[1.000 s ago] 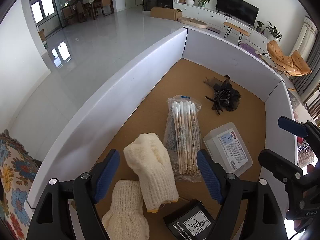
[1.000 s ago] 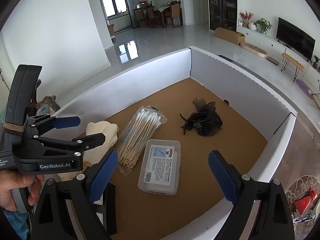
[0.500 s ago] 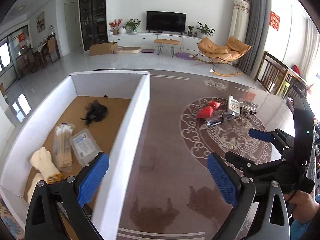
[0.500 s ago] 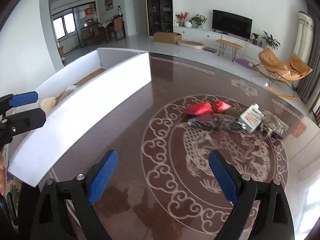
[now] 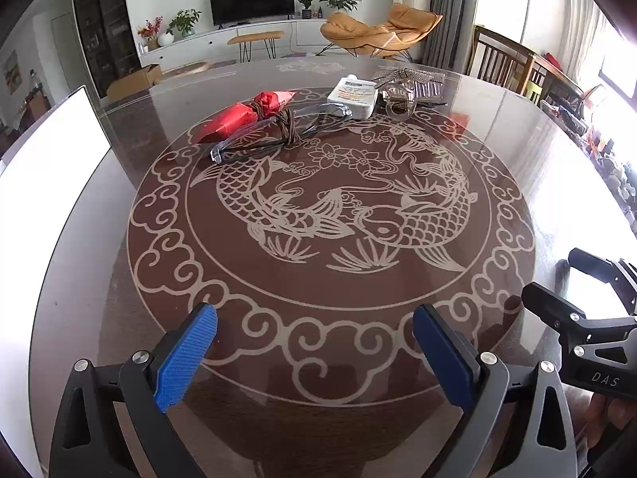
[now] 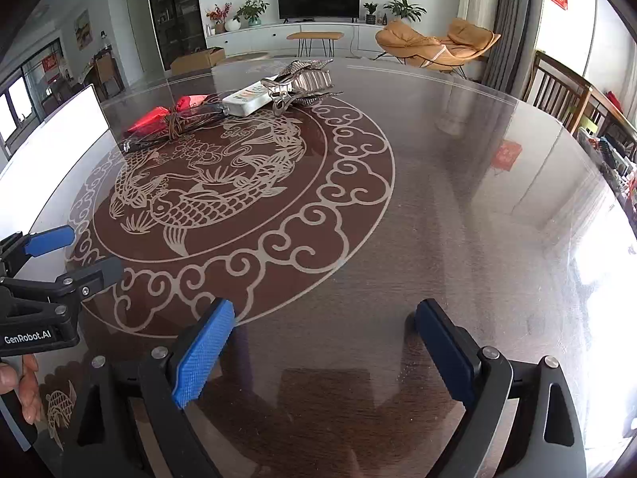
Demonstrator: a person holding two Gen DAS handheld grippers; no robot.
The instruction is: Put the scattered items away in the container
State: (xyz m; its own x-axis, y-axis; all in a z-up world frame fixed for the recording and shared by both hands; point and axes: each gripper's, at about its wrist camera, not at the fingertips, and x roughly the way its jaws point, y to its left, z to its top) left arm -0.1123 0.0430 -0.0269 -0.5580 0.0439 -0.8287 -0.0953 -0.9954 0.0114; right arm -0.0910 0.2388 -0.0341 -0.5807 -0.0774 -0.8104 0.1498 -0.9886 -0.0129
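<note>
Both grippers swung off the container [image 5: 55,151] (fingers wide, empty) over bare table [image 5: 318,350].

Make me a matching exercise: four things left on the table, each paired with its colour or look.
Things:
1. wrapped packet
2. glasses
3. flat bottle
4. hair clip

Looks:
A. white with a printed label
B. silvery metal
C. red
D. clear frame, dark cord wound round it

Pairs: 1-C, 2-D, 3-A, 4-B
</note>
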